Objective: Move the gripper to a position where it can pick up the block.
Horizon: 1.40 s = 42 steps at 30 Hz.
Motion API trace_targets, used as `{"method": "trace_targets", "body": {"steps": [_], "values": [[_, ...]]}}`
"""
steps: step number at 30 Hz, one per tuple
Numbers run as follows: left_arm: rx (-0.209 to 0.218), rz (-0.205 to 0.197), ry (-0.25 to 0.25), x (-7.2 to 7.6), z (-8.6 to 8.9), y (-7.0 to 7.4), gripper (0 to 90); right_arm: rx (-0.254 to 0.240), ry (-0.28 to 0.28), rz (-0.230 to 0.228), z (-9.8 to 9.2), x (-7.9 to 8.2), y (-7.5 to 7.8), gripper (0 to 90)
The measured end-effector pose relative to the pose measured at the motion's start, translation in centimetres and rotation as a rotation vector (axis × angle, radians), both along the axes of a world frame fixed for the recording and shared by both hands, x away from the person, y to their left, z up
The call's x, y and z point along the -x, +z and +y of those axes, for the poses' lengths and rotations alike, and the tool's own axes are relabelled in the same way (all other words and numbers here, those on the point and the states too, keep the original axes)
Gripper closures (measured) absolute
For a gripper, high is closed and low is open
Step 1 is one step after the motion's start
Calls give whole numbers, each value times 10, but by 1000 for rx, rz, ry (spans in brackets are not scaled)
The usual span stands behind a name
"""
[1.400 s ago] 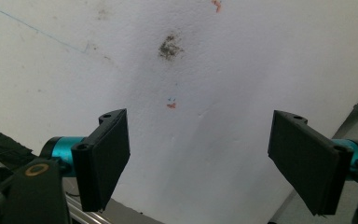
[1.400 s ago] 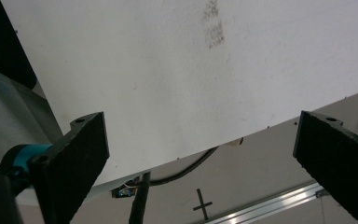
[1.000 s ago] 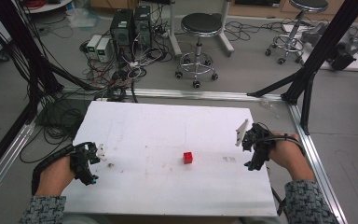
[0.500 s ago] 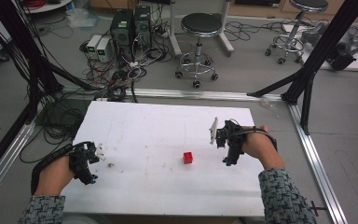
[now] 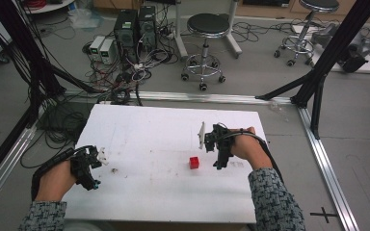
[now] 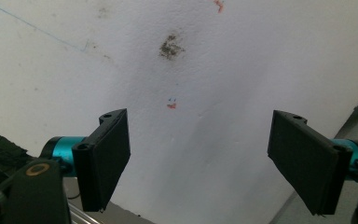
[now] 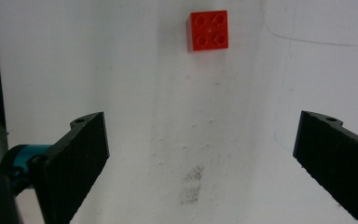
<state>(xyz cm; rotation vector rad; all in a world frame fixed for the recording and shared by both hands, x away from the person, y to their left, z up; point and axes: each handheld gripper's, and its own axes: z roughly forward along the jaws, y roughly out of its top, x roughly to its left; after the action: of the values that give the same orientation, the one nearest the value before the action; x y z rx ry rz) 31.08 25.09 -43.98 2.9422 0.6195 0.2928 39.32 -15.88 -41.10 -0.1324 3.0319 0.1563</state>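
Since a second ago the right gripper has slid leftward across the frame, from the right edge of the white table to a spot just right of the red brick, which has stayed where it was, a little right of the frame's centre. The left gripper has stayed at the lower left of the high view, near the table's left edge, with barely any shift. From above, the brick reads as a small red cube; the right gripper view shows it as a four-stud square near the top centre of the frame, lying ahead of the jaws and apart from them. That view also shows the jaws spread wide with bare tabletop between them, and a grey smudge low in the frame. The left gripper view shows its jaws likewise wide apart and holding nothing, above a dark stain and a tiny red mark.
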Motion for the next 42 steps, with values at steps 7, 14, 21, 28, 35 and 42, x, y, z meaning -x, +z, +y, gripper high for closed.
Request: {"method": "trace_targets", "body": {"steps": [7,14,21,28,35,42], "values": [[-2,2,-4,0,-2,-1,213,5,7,23,18,-8,-14,26],[-5,3,-10,0,-4,-2,213,4,10,30,33,-14,-28,26],[-7,9,-17,0,-6,-3,213,17,9,37,43,-20,-43,25],[-2,6,-13,1,-5,-3,213,26,23,53,52,-24,-57,25],[-1,3,-14,1,-4,-2,213,44,32,72,60,-26,-72,25],[1,8,-12,1,-2,-2,213,71,10,110,64,-28,-86,26]]}}
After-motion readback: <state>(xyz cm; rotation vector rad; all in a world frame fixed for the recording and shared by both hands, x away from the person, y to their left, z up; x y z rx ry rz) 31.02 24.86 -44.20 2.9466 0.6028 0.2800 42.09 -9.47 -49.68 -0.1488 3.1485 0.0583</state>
